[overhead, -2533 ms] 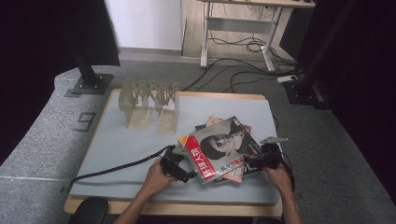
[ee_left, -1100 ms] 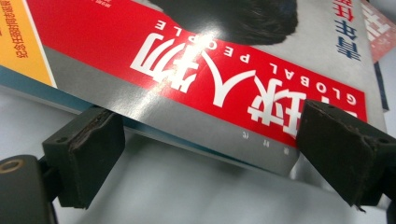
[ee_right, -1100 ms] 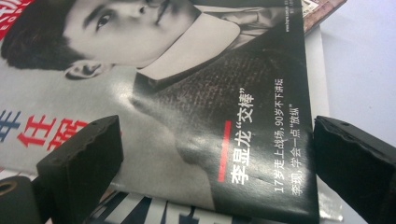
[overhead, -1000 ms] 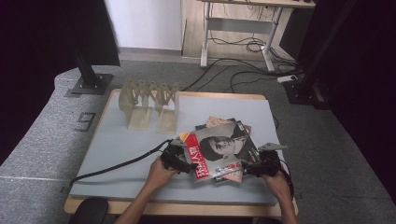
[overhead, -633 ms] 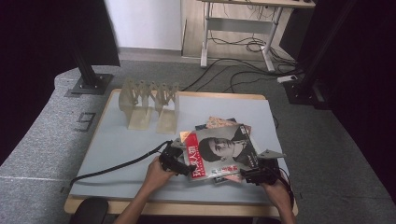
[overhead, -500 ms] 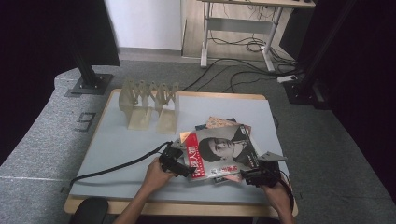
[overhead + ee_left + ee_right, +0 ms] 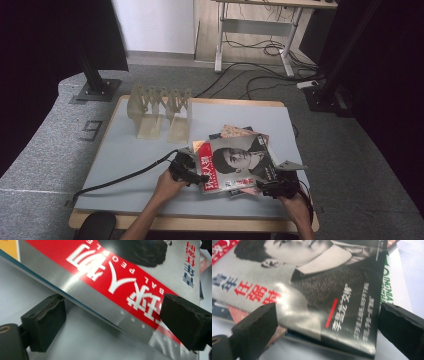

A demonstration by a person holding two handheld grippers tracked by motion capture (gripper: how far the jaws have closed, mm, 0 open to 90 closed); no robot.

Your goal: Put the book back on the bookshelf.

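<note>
The top magazine [image 7: 235, 162] — red title band down one edge, a dark-suited portrait on its cover — lies on a loose stack of other magazines [image 7: 235, 132] near the front right part of the table [image 7: 130, 150].

The left gripper [image 7: 192, 176] sits at the red-band edge of that magazine. In the left gripper view its jaws stand wide apart, one pad [image 7: 45, 322] below the raised edge and the other over the red band [image 7: 117, 287]; neither pad is pressed shut on the cover, so it is open around the edge rather than clamping it.

The right gripper [image 7: 267, 187] is at the opposite, dark corner of the same magazine. In the right gripper view its jaws are also spread wide, flanking the corner with the red and white lettering [image 7: 342, 312] — open, gripping nothing.

Beyond the magazine, towards the far left of the table, stands a pale slotted rack [image 7: 159, 112]; nothing can be seen in its slots.
</note>
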